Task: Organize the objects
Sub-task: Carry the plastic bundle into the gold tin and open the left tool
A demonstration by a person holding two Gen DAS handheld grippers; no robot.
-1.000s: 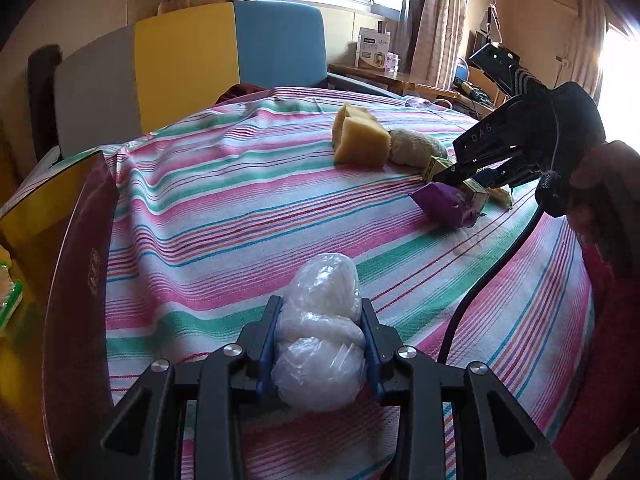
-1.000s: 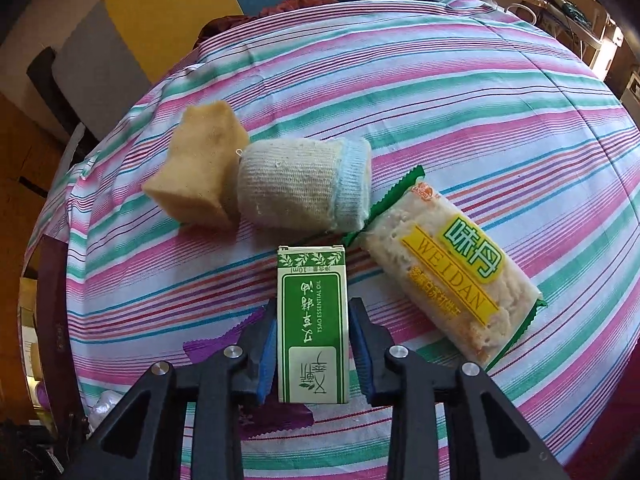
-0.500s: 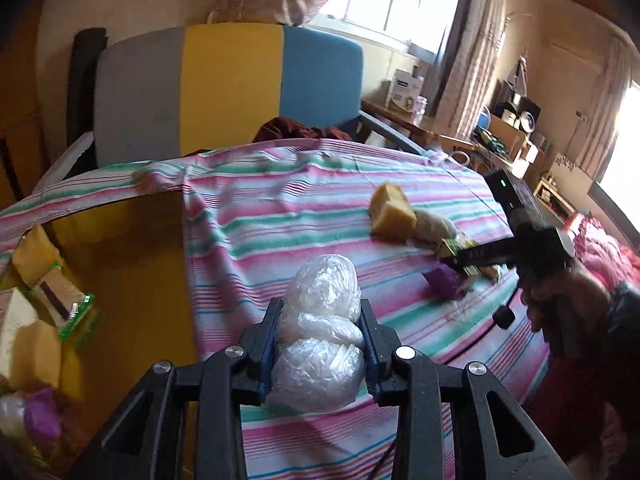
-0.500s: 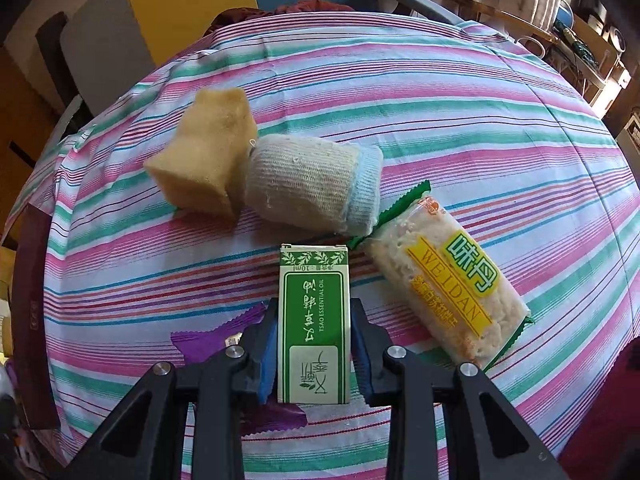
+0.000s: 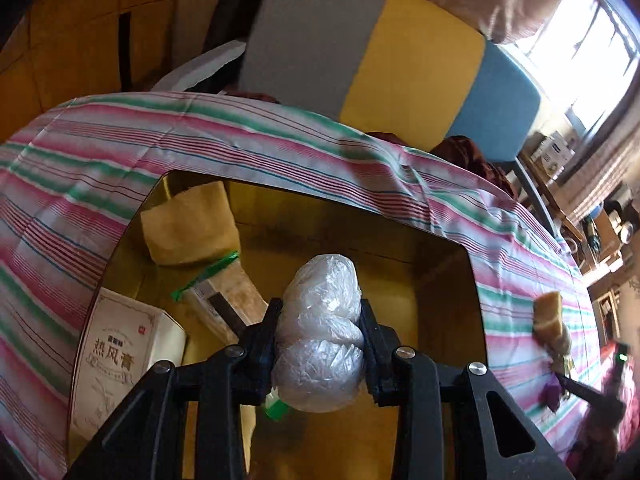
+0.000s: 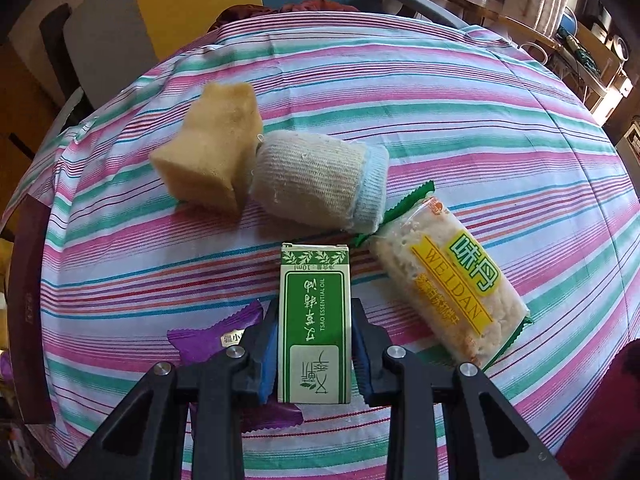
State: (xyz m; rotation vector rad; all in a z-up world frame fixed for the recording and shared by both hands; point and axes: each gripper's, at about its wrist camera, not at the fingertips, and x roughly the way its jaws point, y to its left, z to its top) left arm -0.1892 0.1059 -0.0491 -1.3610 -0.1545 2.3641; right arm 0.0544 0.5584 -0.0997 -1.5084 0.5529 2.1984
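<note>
The fingers of the left gripper (image 5: 320, 344) squeeze a plastic bundle (image 5: 320, 332) over the yellow box (image 5: 440, 280). The right gripper (image 6: 315, 354) pinches a green carton (image 6: 315, 320).

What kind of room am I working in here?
Likely a lived-in home room: a table under a striped tablecloth, an upholstered chair behind it, a curtained window, and cluttered shelves along the wall.

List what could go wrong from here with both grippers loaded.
1. The left gripper squeezes a soft plastic-wrapped bundle above the yellow box; released here, it could land on the snack packet or the white carton already inside.
2. The right gripper pinches the green essential-oil box by its sides only; it may slip.
3. Lifting could drag the purple wrapper beneath it.
</note>
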